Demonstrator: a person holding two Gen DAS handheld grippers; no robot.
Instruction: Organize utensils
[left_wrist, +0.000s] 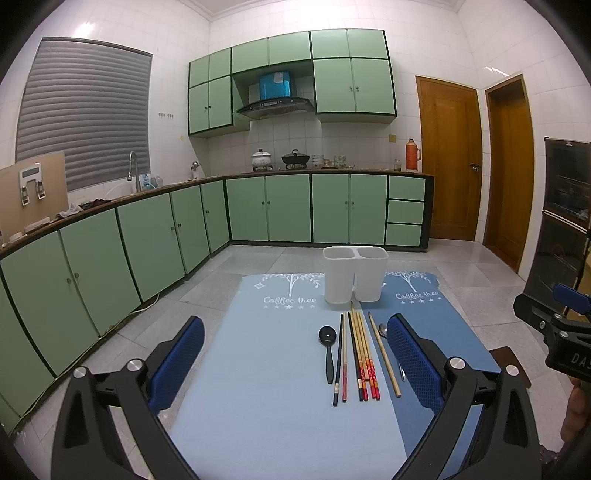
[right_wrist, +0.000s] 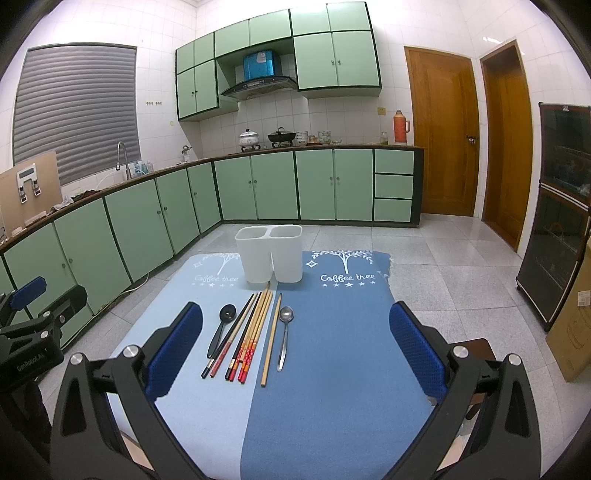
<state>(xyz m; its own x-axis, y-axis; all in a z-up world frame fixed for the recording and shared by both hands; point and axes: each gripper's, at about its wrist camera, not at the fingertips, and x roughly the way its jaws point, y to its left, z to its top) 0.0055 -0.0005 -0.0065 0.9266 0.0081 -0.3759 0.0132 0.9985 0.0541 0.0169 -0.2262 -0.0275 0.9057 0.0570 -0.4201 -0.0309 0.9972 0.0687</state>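
Observation:
A white two-compartment holder (left_wrist: 355, 274) (right_wrist: 269, 253) stands empty at the far end of a blue mat (left_wrist: 280, 387) (right_wrist: 332, 369). In front of it lie several chopsticks (left_wrist: 360, 354) (right_wrist: 249, 332), a black spoon (left_wrist: 328, 345) (right_wrist: 221, 326) to their left and a metal spoon (right_wrist: 284, 334) (left_wrist: 384, 329) to their right. My left gripper (left_wrist: 295, 354) is open and empty, above the mat's near part. My right gripper (right_wrist: 295, 347) is open and empty, likewise held short of the utensils.
The mat covers a low table over a tiled floor. Green cabinets (left_wrist: 147, 236) run along the left and back. Wooden doors (right_wrist: 443, 129) are at the right, a dark glass cabinet (right_wrist: 561, 206) and a cardboard box (right_wrist: 572, 325) at the far right.

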